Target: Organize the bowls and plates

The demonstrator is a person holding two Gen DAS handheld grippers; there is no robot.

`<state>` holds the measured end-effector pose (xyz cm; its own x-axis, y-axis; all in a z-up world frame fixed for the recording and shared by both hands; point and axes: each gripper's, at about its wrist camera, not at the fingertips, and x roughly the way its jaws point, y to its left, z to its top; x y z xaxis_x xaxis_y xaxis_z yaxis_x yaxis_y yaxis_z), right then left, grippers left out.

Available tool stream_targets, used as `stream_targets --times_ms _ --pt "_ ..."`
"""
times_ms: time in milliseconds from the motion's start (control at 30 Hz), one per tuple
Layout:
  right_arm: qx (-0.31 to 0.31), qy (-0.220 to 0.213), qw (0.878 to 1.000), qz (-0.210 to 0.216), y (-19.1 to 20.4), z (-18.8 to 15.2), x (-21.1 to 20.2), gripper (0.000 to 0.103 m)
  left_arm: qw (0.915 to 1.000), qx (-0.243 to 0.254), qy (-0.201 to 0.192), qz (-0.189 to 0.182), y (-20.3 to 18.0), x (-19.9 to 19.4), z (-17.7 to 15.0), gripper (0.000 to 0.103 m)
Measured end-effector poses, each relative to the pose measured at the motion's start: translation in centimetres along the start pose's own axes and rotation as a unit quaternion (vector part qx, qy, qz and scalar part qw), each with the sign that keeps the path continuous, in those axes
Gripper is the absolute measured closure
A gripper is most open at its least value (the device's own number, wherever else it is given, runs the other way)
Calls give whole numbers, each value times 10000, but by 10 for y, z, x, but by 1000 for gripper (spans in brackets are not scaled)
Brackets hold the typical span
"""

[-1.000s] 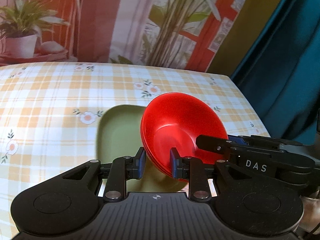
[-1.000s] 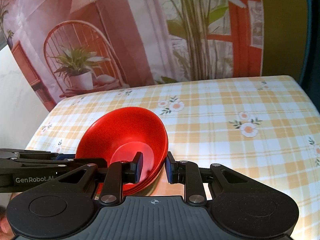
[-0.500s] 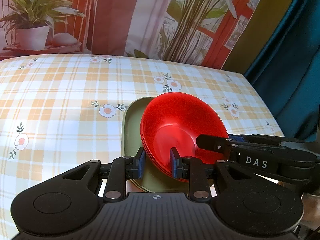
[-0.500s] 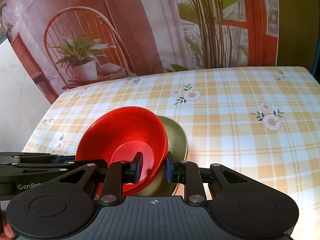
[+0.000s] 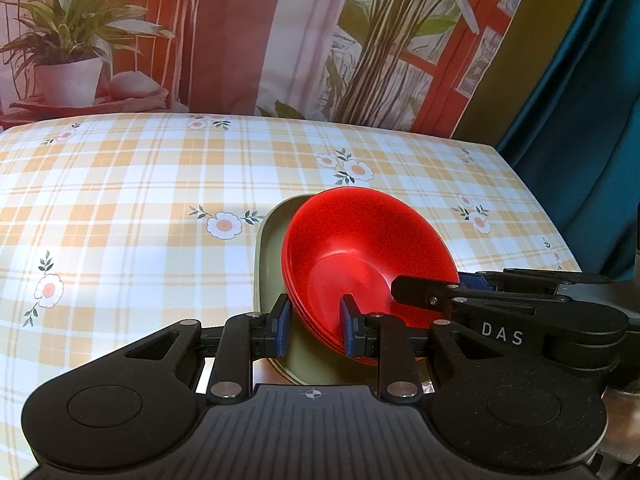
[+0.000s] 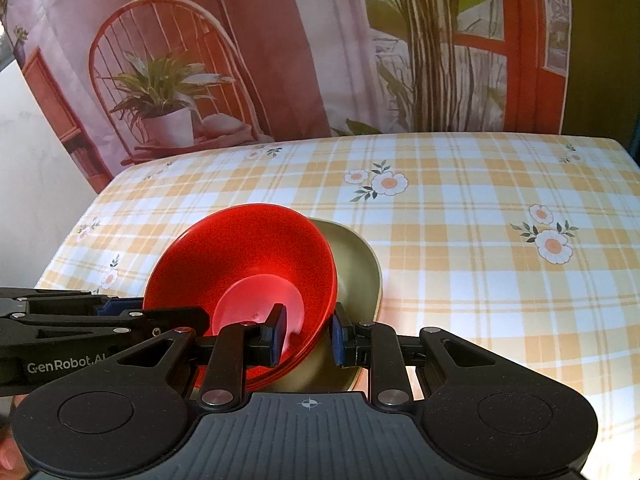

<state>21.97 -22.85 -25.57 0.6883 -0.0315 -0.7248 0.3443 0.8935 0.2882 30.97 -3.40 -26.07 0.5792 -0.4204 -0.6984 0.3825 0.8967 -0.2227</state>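
Observation:
A stack of red bowls (image 5: 360,248) (image 6: 248,252) hangs just over an olive-green plate (image 5: 270,260) (image 6: 356,264) lying on the checked tablecloth. My left gripper (image 5: 316,330) is shut on the near left rim of the stack, one blue pad inside the bowl and one outside. On the opposite rim my right gripper (image 6: 306,334) is shut the same way. Each gripper shows in the other's view, the right gripper (image 5: 472,300) at the right and the left gripper (image 6: 96,316) at the left. The stack hides most of the plate.
The table (image 5: 140,200) (image 6: 500,280) carries a yellow and white checked cloth with flower prints. A printed backdrop with a chair and plants (image 6: 168,100) stands behind it. A teal curtain (image 5: 592,120) hangs at the right. The table's right edge (image 5: 556,236) lies close to the bowls.
Both grippers have carried the red bowls over the green plate, which now lies under the stack. The grips have not changed.

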Motion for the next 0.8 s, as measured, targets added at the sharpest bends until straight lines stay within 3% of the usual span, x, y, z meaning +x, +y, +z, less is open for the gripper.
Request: stream_targets --times_ms 167,233,333,533,667,733,800 --pt "22 -84 10000 1 -2 1 -6 78 10000 47 -33 30 -2 -4 1 75" --pt "18 -122 9999 -32 -3 2 -11 78 10000 51 -57 61 -2 -7 1 68" --pt "32 -193 9998 -65 -5 3 -20 77 9998 41 -129 119 -3 -14 3 65" --pt "-22 -431 9990 -132 -5 7 -48 69 9991 81 -332 236 -9 -36 6 62" --pt "-59 -634 9978 -180 -3 12 -73 61 9979 142 -552 292 -15 -59 9 51" --pt "-116 -729 9971 -189 -1 13 -86 59 9968 203 -691 335 -19 -73 10 39" --pt "-207 -831 9961 -220 2 15 -101 50 9947 300 -885 422 -24 -90 11 30"
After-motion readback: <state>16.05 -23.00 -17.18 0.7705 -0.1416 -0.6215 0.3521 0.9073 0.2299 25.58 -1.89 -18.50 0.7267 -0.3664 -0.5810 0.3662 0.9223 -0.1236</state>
